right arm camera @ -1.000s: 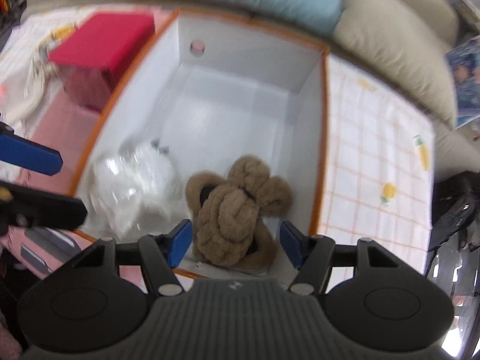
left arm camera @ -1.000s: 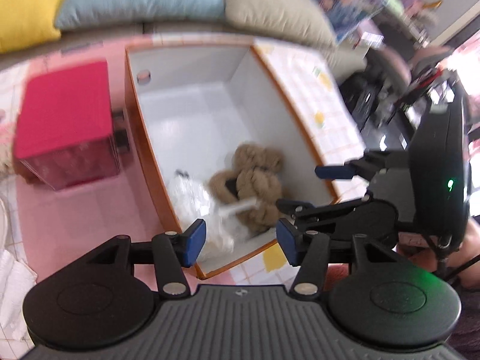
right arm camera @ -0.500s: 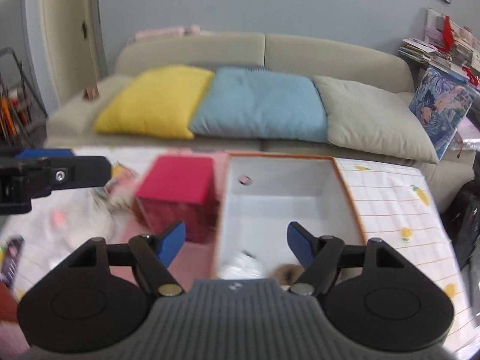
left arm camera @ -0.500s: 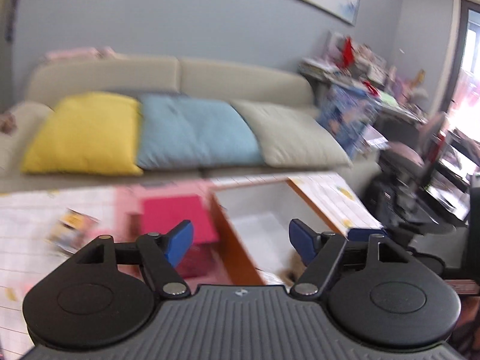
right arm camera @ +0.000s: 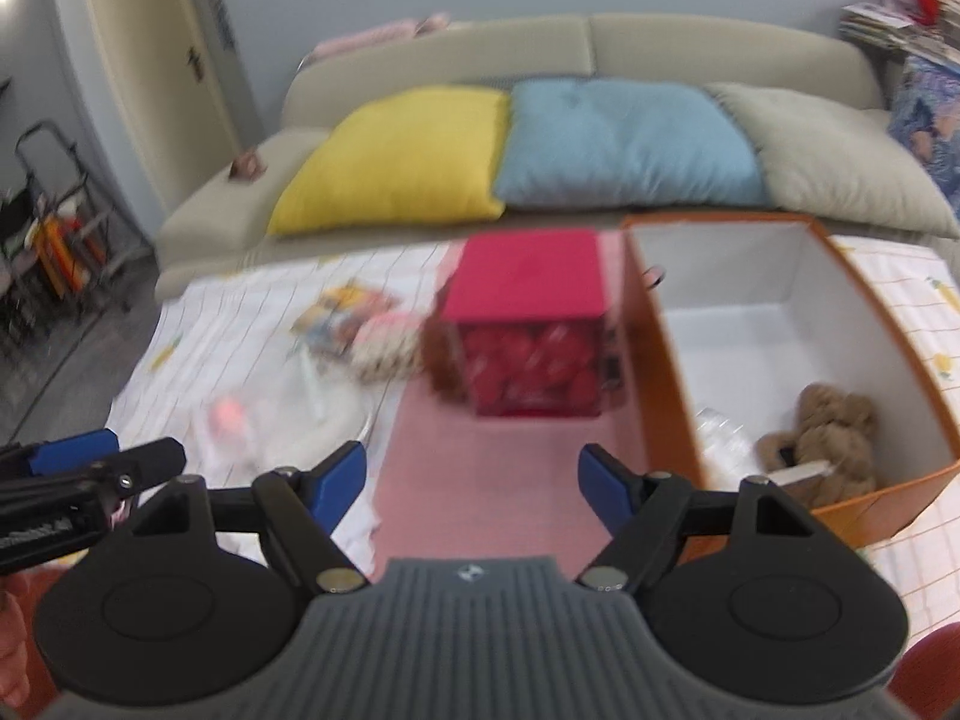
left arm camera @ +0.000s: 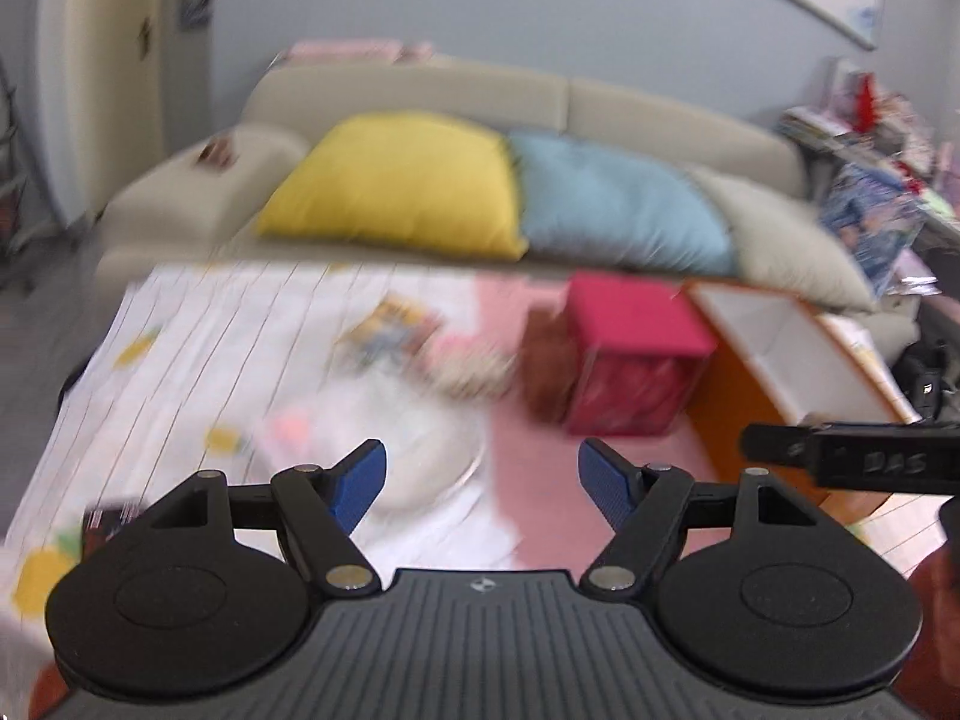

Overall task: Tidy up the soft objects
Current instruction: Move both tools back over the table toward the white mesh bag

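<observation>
A desk [right arm camera: 252, 312] under a checked cloth fronts a sofa. An orange box [right arm camera: 888, 501] at its right edge holds a brown plush [right arm camera: 831, 441] and a clear bag. Remaining soft items [left arm camera: 414, 420] lie blurred left of centre, ahead of the empty, wide left gripper [left arm camera: 483, 477], the nearer one. The right gripper [right arm camera: 471, 477] is opening, empty.

Our left claw [left arm camera: 483, 483] and right claw [right arm camera: 471, 480] look alike: each has 2 blue pads on black angular fingers [left arm camera: 312, 516], hinged with silver screw heads over 2 round black discs. Between the discs sits a dark grey ribbed housing bearing a small white emblem. Seen from the left wrist, the right claw's black side [left arm camera: 852, 462] carries raised lettering, too blurred for us to read.
</observation>
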{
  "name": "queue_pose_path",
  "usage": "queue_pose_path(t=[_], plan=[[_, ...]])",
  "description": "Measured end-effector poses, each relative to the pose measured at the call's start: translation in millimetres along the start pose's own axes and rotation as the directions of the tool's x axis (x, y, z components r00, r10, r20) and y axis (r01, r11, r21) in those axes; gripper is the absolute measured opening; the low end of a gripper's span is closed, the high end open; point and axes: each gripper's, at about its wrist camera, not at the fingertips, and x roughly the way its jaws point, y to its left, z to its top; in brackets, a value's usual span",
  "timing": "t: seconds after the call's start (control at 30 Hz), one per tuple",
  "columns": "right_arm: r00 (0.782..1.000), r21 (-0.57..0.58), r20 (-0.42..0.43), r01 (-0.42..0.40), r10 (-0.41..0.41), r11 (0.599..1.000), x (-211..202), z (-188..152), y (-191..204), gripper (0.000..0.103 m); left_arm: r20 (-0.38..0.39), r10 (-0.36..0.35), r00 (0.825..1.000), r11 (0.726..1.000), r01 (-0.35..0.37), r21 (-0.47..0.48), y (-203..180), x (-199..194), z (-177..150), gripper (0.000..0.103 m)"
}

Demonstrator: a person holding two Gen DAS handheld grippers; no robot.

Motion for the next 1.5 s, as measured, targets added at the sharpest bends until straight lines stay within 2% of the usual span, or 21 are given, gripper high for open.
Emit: queue_pose_path(t=[0.07, 0.2, 0.33, 0.53, 0.6, 0.7, 0.8, 0.9, 0.97, 1.03, 1.1, 1.13, 1.17, 1.27, 1.37, 1.5], plan=[[0.999, -0.021, -0.033, -0.009, 0.008, 1.0, 7.5, -5.0, 7.4, 0.079, -0.036, -0.009, 0.999, 1.0, 0.009, -0.006, 13.0, 3.6, -8.1, 0.083], [0.997, -0.069, -0.071, -0.016, 0.011, 0.997, 20.5, -8.0, 20.2, 0.079, -0.058, 0.006, 0.998, 1.0, -0.007, -0.014, 31.8, 9.0, -15.7, 0.083], [0.994, -0.101, -0.102, -0.04, 0.03, 0.994, 35.9, -7.3, 28.4, 0.079, -0.07, -0.014, 0.997, 1.0, 0.014, -0.007, 45.3, 18.7, -13.8, 0.081], [0.985, -0.14, -0.163, -0.079, 0.055, 0.987, 73.7, 6.7, 46.3, 0.079, -0.087, 0.056, 0.995, 0.984, -0.04, 0.175, 60.2, 52.7, 2.1, 0.08], [0.982, -0.149, -0.175, -0.093, 0.066, 0.985, 88.1, 12.6, 53.7, 0.079, -0.111, 0.053, 0.992, 0.971, -0.025, 0.236, 65.2, 70.4, 7.4, 0.08], [0.977, -0.159, -0.198, -0.109, 0.077, 0.981, 111.0, 20.0, 63.3, 0.079, -0.131, 0.048, 0.99, 0.96, -0.009, 0.281, 73.1, 100.3, 11.9, 0.08], [0.968, -0.162, -0.233, -0.128, 0.088, 0.978, 133.9, 25.6, 70.8, 0.079, -0.152, 0.067, 0.986, 0.931, -0.007, 0.365, 74.2, 133.1, 10.6, 0.081], [0.96, -0.173, -0.256, -0.162, 0.114, 0.972, 151.2, 28.9, 76.5, 0.079, -0.183, 0.043, 0.982, 0.926, 0.029, 0.377, 78.1, 163.6, 2.0, 0.081], [0.956, -0.187, -0.268, -0.175, 0.122, 0.967, 161.0, 30.3, 79.4, 0.079, -0.218, 0.066, 0.974, 0.925, 0.022, 0.38, 80.8, 181.3, -3.9, 0.078], [0.952, -0.2, -0.278, -0.186, 0.126, 0.962, 170.7, 31.3, 81.5, 0.079, -0.208, 0.077, 0.975, 0.919, 0.012, 0.394, 81.4, 188.5, -7.2, 0.075], [0.95, -0.21, -0.283, -0.196, 0.132, 0.958, 180.2, 33.0, 83.5, 0.079, -0.209, 0.055, 0.976, 0.916, 0.034, 0.399, 79.1, 191.5, -7.3, 0.068], [0.949, -0.215, -0.286, -0.199, 0.134, 0.956, 185.8, 34.2, 84.5, 0.079, -0.217, 0.05, 0.975, 0.917, 0.041, 0.397, 78.4, 194.0, -7.8, 0.055], [0.948, -0.22, -0.29, -0.202, 0.134, 0.954, 191.5, 35.2, 85.4, 0.079, -0.222, 0.052, 0.974, 0.918, 0.041, 0.393, 78.4, 196.3, -8.3, 0.036], [0.947, -0.231, -0.292, -0.204, 0.132, 0.951, 208.9, 37.0, 86.7, 0.079, -0.238, 0.022, 0.971, 0.941, 0.06, 0.332, 84.1, 200.4, -9.8, 0.012], [0.947, -0.23, -0.301, -0.189, 0.115, 0.954, 226.5, 38.1, 86.4, 0.079, -0.207, 0.01, 0.978, 0.951, 0.055, 0.305, 84.1, 196.5, -8.8, 0.001], [0.945, -0.213, -0.304, -0.186, 0.116, 0.959, 239.1, 40.2, 84.5, 0.069, -0.12, -0.013, 0.993, 0.974, 0.04, 0.223, 88.0, 173.3, 4.3, 0.0]])
